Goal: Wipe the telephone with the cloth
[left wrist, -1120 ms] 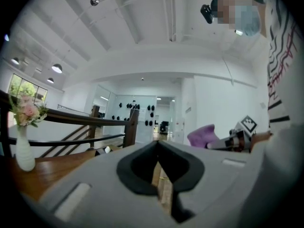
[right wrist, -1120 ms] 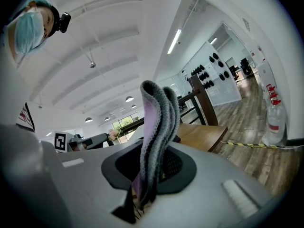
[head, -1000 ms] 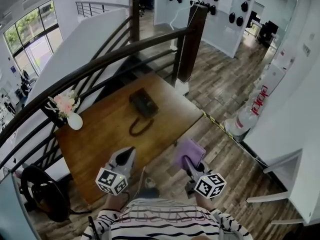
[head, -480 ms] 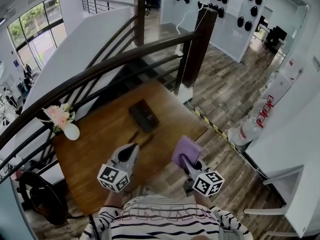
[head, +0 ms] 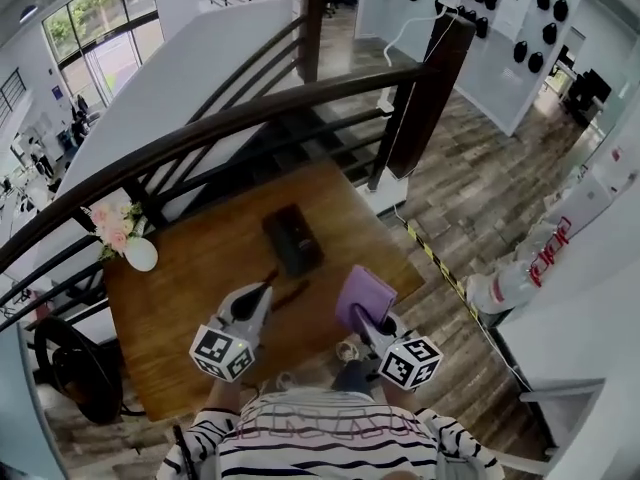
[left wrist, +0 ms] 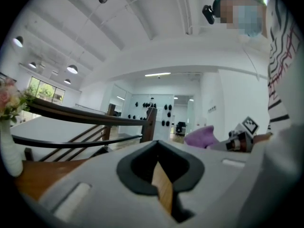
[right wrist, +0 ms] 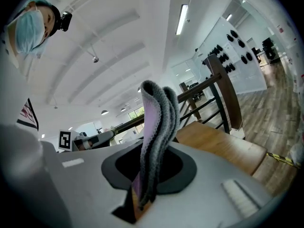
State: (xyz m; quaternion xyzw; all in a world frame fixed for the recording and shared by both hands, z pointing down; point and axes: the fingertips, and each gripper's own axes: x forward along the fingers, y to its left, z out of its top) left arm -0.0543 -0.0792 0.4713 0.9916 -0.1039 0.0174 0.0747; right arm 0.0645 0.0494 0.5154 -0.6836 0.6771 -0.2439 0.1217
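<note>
Left gripper: jaws together, nothing between them.
Purple cloth: up and right of the left gripper, against the right gripper.
White vase: far left of the left gripper, on wooden table.

Honestly nothing readable is showing up here. The white thing on the floor at right is carrying red print, but it's coming out too blurry. The marker cubes are only showing black-and-white squares, no letters.

A bright office-like mezzanine (white display wall, big windows) beside a dark stair railing and wood-plank floor.
</note>
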